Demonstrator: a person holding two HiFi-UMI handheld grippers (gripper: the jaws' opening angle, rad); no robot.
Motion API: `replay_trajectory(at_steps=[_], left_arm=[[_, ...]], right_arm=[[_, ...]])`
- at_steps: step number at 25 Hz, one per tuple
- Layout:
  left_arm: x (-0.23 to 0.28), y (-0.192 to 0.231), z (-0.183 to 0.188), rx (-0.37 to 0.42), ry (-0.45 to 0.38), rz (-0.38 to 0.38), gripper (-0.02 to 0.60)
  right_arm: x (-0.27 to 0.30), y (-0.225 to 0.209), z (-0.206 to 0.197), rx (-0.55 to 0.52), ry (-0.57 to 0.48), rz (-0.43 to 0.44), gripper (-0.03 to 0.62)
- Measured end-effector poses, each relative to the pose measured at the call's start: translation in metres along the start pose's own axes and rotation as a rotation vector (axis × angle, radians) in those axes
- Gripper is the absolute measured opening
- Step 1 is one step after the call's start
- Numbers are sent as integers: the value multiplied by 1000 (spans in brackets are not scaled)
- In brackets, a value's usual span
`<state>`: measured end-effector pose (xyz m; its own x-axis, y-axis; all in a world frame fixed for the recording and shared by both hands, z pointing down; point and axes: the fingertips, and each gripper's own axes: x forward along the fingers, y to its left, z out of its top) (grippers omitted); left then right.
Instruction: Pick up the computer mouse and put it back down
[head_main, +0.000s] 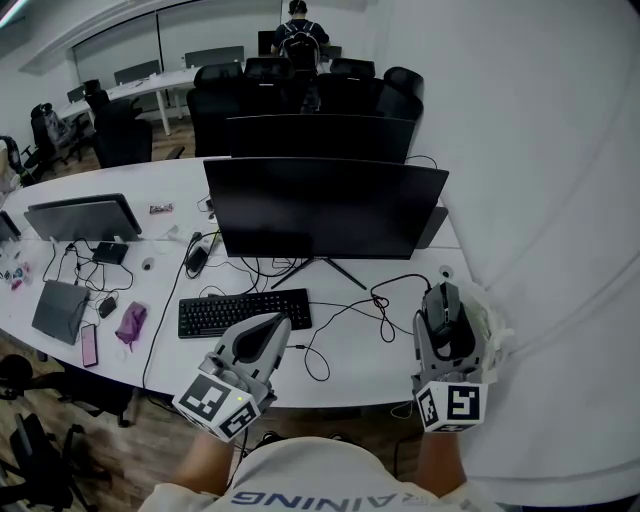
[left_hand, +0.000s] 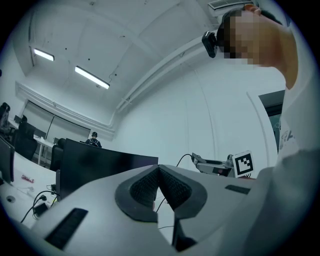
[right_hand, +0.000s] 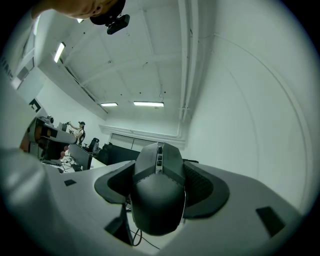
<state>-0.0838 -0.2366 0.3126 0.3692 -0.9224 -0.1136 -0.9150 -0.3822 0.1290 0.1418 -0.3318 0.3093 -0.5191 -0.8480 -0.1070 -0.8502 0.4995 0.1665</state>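
At the bottom of the head view, two forearms reach forward from the person's white shirt, each carrying its tongs roughly level over the near edge of the table (head_main: 350, 365). The left tongs (head_main: 279, 323) have their jaws together, the dark pads meeting at the tips with nothing between them. The right tongs (head_main: 444, 298) are clamped on the computer mouse (head_main: 441, 312), which hangs clear of the table near its right end, its buttons and wheel facing up. The mouse's cable (head_main: 380, 300) trails in loops across the white top towards the monitor stand.

Beyond the left tongs lies a black keyboard (head_main: 244, 312), and behind it stands a wide dark monitor (head_main: 322, 208). To the left are a pink pouch (head_main: 131, 322), a phone (head_main: 89, 344) and a grey tablet (head_main: 58, 308). Farther off come black chairs (head_main: 300, 90) and a person (head_main: 298, 35) with their back turned. A plain white wall (head_main: 540, 150) closes the right side.

Where the cable ends cannot be traced, and the small things at the table's far left are too small to tell.
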Motion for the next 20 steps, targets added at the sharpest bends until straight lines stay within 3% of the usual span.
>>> replay_trajectory(at_steps=[13,20], left_arm=[[-5,-4,0,-5,9,12,5],[-6,-8,-4,-3,30,21,5]], right_arm=[[-2,-1,-8,-1,23,13,307],[2,-11,-39,-1,97,3,307]])
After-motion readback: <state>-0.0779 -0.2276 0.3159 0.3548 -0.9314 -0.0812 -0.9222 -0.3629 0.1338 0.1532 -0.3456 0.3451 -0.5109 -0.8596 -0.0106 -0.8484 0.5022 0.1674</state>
